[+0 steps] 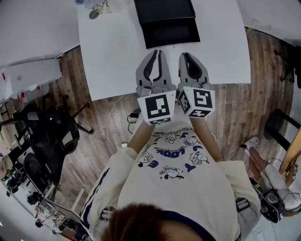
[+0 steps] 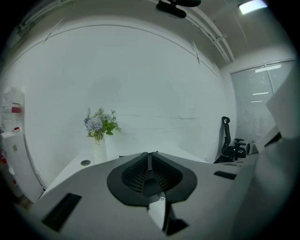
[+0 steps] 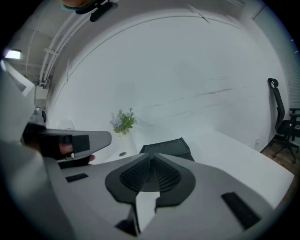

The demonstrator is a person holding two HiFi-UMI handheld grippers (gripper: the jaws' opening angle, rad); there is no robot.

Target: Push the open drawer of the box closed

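The right gripper [image 3: 151,155] had its jaws pressed together at the tips with nothing between them; just beyond them a black box [image 3: 165,146] sat on the white table [image 3: 234,161]; flowers [image 3: 123,121] stood further back; the left gripper [image 3: 82,140] showed at the left edge; an office chair [image 3: 281,117] stood far right.

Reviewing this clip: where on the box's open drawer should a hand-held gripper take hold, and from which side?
Probably the middle of its front panel, approached from the near side: the drawer juts out of the box toward the person, so shut jaws can press it straight in.
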